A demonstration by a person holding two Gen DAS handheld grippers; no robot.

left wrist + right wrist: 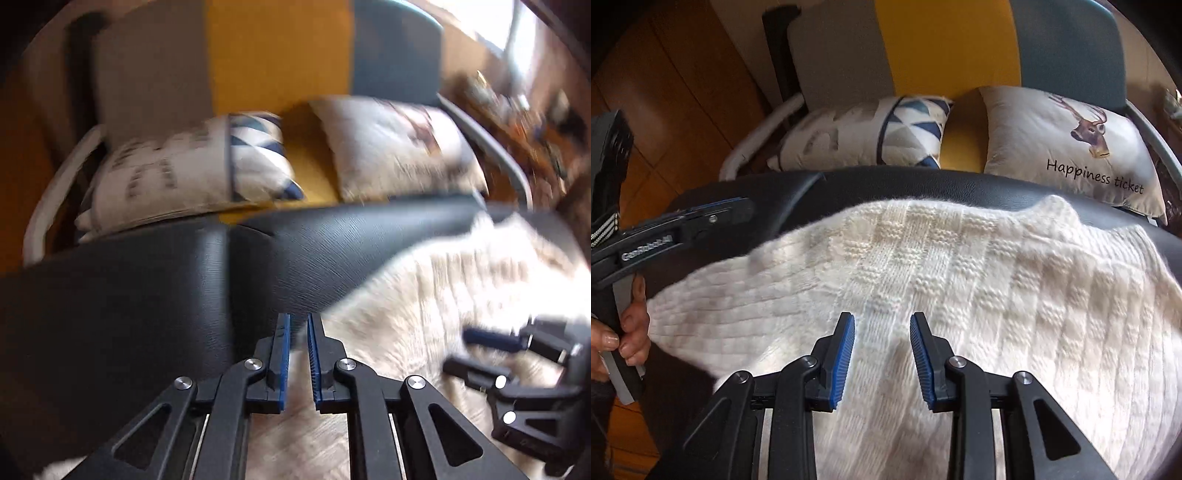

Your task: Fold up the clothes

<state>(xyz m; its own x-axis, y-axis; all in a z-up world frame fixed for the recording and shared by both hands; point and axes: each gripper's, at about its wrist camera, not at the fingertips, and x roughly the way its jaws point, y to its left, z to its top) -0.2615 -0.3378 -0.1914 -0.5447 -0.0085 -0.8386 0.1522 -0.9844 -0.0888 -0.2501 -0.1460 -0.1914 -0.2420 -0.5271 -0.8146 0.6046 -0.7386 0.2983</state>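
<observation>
On the black bench (923, 184): white sweater (960, 280) lay spread, unfolded.
Left wrist view: left gripper (298, 354) nearly closed at the sweater's edge; grip unclear.
Right wrist view: right gripper (882, 354) partly open, empty, above the knit.
Progress: folding barely begun.

I see a cream-white sweater (960, 280) with a knitted checker pattern on a black leather surface (923, 184). The sofa back (945, 44) has grey, yellow and teal panels. One cushion (871, 136) has blue and white triangles; the other cushion (1067, 147) is white with a brown deer and black letters.
</observation>
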